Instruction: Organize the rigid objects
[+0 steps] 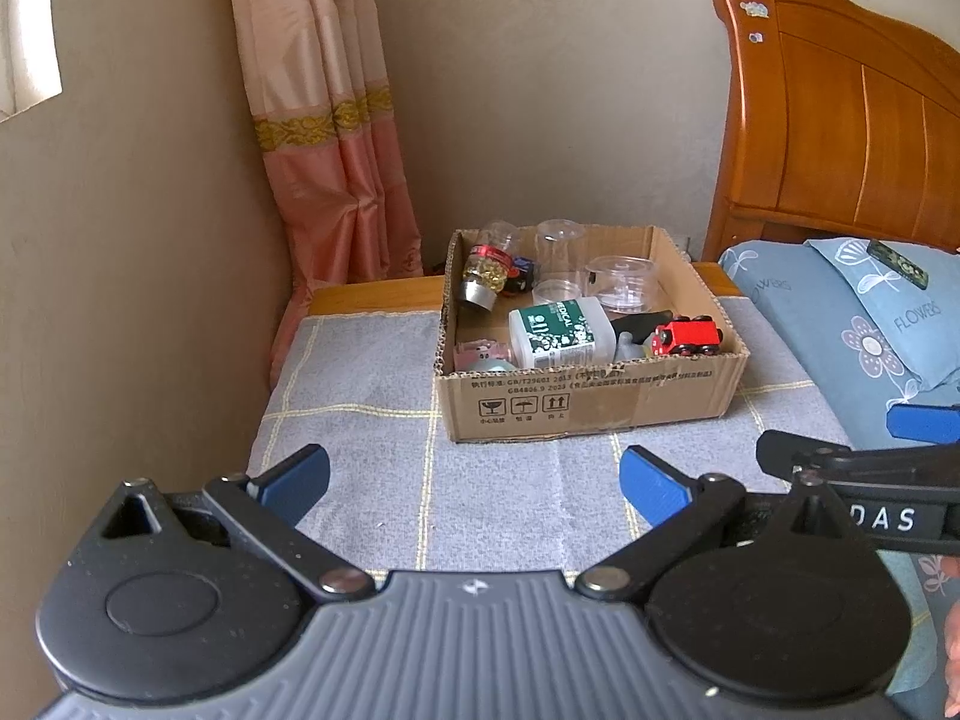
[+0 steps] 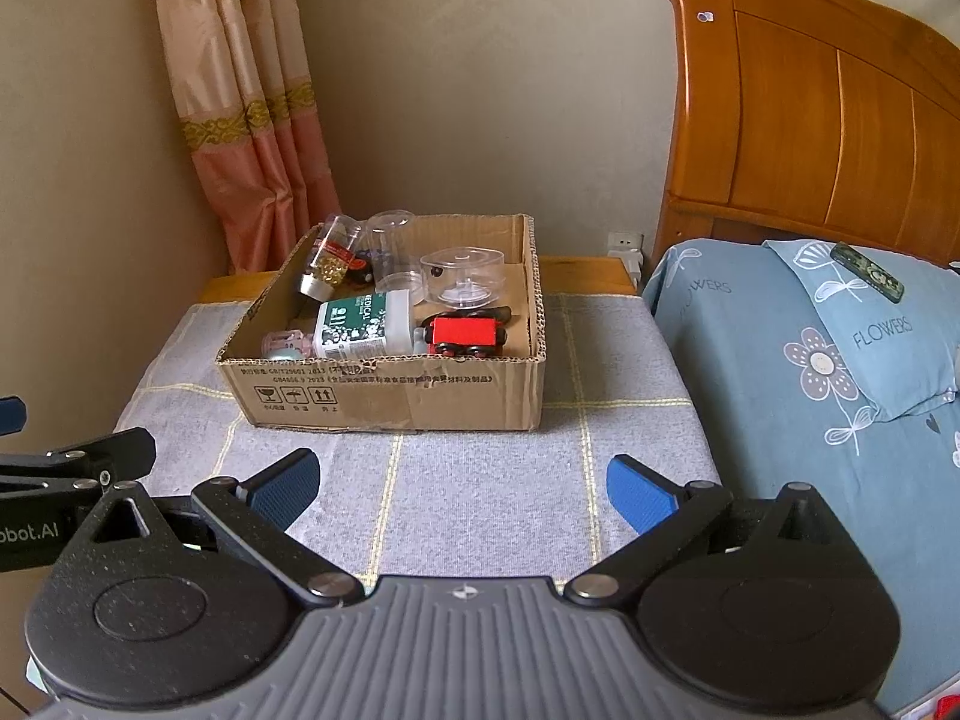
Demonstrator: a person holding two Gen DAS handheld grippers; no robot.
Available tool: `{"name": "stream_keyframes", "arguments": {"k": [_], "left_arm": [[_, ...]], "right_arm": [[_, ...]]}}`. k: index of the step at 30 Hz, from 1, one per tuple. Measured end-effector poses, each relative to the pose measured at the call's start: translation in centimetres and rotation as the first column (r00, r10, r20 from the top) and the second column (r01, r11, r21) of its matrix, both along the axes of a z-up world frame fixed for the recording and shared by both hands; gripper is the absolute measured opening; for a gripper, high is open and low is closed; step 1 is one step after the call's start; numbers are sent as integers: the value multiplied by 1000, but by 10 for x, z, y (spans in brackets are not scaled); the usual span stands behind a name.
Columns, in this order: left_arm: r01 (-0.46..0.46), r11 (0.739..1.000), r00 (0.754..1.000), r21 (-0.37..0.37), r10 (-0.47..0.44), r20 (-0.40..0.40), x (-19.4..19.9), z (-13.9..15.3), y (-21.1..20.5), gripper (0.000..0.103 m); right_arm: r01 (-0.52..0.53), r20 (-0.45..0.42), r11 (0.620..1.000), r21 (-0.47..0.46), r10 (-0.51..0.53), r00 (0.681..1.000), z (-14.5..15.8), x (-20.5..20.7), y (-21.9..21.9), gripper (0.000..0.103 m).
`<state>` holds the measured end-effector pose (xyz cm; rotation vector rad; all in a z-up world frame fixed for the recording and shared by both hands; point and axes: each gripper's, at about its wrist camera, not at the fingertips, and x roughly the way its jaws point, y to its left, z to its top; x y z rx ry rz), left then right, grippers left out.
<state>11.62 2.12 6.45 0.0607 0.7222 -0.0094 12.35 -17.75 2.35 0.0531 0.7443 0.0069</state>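
An open cardboard box stands on a grey checked cloth. Inside lie a red toy train, a white bottle with a green label, a bottle of yellow capsules, clear plastic containers and a small pink item. My left gripper is open and empty in front of the box. My right gripper is open and empty, also short of the box.
A bed with a blue flowered pillow and wooden headboard lies to the right. A dark patterned case rests on the pillow. A pink curtain hangs in the left corner by the wall. A wall socket sits behind the table.
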Motion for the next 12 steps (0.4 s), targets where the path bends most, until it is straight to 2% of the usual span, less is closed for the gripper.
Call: {"name": "stream_keyframes", "arguments": {"k": [12], "left_arm": [[3,1000,1000,-3,-3,-4,-1,-1,-1,102]], "right_arm": [[0,1,1000,-1,0,1000,0,-1,1,103]]}}
